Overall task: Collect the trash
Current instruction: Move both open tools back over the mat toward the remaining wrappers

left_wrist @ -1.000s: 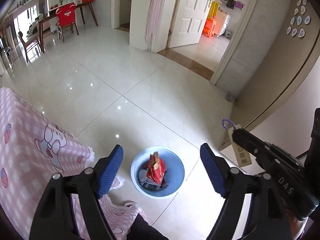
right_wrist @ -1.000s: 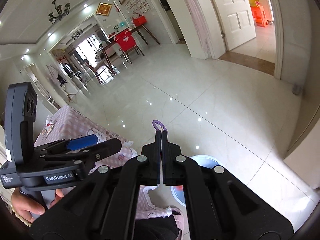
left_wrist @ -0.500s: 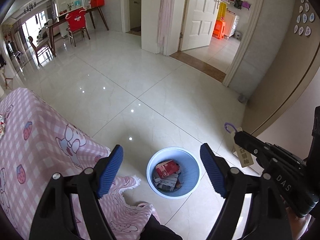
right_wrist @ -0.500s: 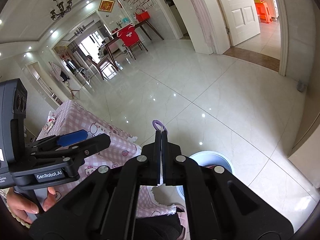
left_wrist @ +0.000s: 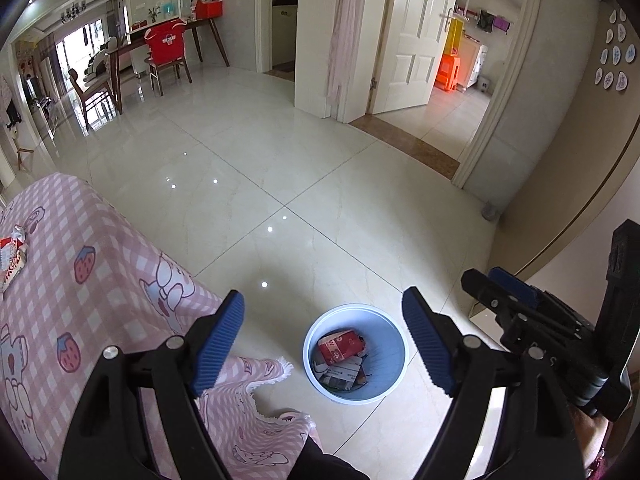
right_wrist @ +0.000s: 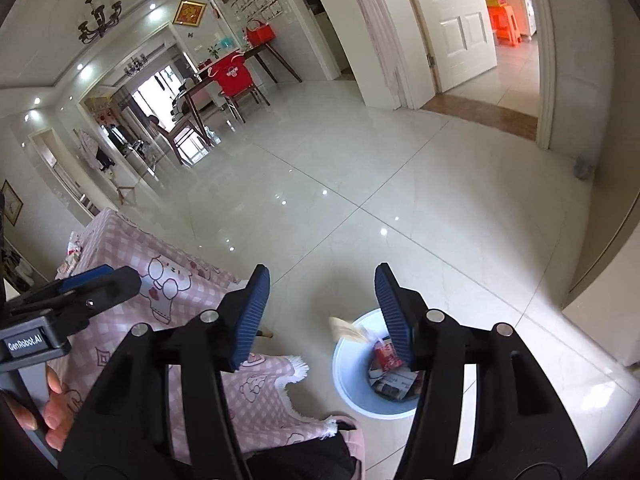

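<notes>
A light blue trash bin point(left_wrist: 390, 380) stands on the tiled floor with a red packet point(left_wrist: 340, 346) and papers in it. It also shows in the right wrist view point(right_wrist: 352, 384). A tan tag point(right_wrist: 347, 327) is in the air just above the bin's rim, free of my right gripper point(right_wrist: 320, 312), which is open and empty above the bin. My left gripper point(left_wrist: 323, 340) is open and empty, high above the bin. A red and white wrapper point(left_wrist: 12, 256) lies on the pink tablecloth point(left_wrist: 80, 280) at the far left.
The pink checked tablecloth point(right_wrist: 168, 304) hangs beside the bin. My right gripper shows in the left wrist view point(left_wrist: 532, 320). A beige wall and white doorway point(left_wrist: 496, 100) are to the right. A dining table with a red chair point(left_wrist: 168, 52) stands far back.
My right gripper has opened and let go of the tan tag with the purple loop, which now drops toward the bin. Both grippers have risen; the bin looks smaller.
</notes>
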`<action>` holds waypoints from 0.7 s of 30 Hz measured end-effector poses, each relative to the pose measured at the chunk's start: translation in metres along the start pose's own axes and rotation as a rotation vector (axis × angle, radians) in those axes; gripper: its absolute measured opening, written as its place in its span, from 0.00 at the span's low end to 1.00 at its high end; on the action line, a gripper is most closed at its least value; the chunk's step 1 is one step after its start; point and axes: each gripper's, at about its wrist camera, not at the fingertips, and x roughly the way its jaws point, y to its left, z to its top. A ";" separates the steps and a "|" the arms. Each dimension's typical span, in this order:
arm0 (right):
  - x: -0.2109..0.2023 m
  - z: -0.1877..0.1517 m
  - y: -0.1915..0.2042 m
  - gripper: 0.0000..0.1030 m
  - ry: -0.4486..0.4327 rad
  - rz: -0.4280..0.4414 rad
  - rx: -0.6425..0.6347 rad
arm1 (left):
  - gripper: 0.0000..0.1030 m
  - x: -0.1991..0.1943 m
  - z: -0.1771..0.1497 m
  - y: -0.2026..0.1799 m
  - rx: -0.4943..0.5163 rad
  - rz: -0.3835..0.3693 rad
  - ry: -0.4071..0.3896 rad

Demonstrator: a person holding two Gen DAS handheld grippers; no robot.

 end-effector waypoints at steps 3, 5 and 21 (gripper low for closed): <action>-0.002 -0.001 0.002 0.53 0.005 0.008 -0.003 | 0.77 -0.004 0.000 0.004 -0.008 -0.002 -0.005; -0.006 0.000 0.005 0.53 0.001 0.010 -0.010 | 0.77 -0.008 -0.001 0.006 -0.008 0.000 -0.010; -0.039 -0.001 0.129 0.55 -0.032 0.187 -0.184 | 0.79 -0.101 -0.021 0.095 -0.066 0.116 -0.138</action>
